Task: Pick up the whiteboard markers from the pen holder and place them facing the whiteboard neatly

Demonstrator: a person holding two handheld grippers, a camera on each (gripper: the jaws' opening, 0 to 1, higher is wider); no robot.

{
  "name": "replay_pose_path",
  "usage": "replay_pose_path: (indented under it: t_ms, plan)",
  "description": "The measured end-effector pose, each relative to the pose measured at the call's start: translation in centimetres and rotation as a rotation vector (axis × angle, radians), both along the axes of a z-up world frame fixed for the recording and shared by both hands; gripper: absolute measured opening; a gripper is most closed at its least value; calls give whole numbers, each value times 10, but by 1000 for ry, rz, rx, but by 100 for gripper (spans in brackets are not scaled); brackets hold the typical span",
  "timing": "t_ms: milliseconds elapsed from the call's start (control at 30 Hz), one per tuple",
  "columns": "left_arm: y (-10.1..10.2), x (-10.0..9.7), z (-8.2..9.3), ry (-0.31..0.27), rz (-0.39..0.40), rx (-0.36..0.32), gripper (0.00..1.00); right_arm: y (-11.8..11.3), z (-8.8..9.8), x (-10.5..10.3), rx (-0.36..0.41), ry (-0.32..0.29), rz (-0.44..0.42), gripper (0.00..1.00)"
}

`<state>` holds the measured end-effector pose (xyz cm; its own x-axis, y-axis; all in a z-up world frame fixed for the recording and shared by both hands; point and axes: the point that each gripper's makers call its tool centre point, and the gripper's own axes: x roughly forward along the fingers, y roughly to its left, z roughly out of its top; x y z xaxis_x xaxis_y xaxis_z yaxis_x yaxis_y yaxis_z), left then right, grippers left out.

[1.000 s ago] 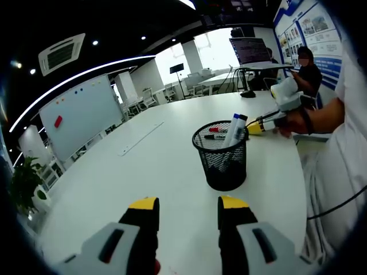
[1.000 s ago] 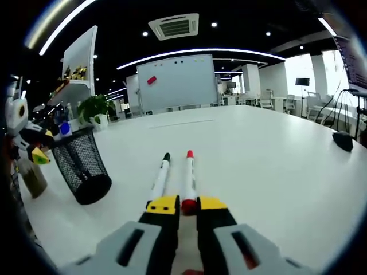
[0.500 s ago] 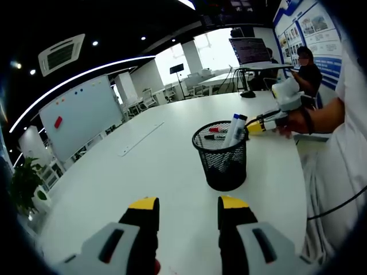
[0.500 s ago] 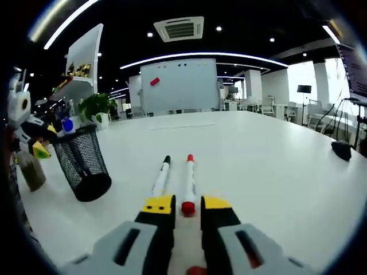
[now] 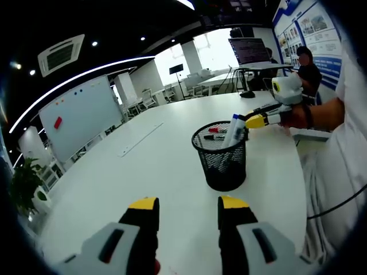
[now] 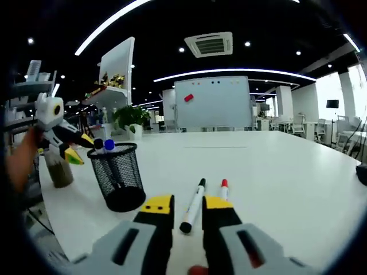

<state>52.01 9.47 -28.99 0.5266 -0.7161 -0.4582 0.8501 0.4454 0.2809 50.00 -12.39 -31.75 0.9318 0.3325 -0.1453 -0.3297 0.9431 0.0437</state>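
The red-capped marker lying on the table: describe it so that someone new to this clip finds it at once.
On the white table, past the black mesh pen holder, two markers lie side by side pointing toward the whiteboard. The red-capped marker lies farther from the holder, partly behind the right gripper. Its neighbour, the black-capped marker, lies between the jaws.
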Motion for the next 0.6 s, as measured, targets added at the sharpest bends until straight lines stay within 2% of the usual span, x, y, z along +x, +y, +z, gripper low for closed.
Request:
replay_pose_path:
  t_ms: [233, 400, 600]
  plan:
    - [0, 0, 0, 3, 2, 1, 43, 19, 13, -5, 2, -32, 107, 18]
    - [0, 1, 0, 4, 2, 1, 43, 32, 18, -6, -49, -46, 197, 18]
    - [0, 0, 0, 4, 2, 0, 43, 42, 32, -9, -50, -70, 239, 18]
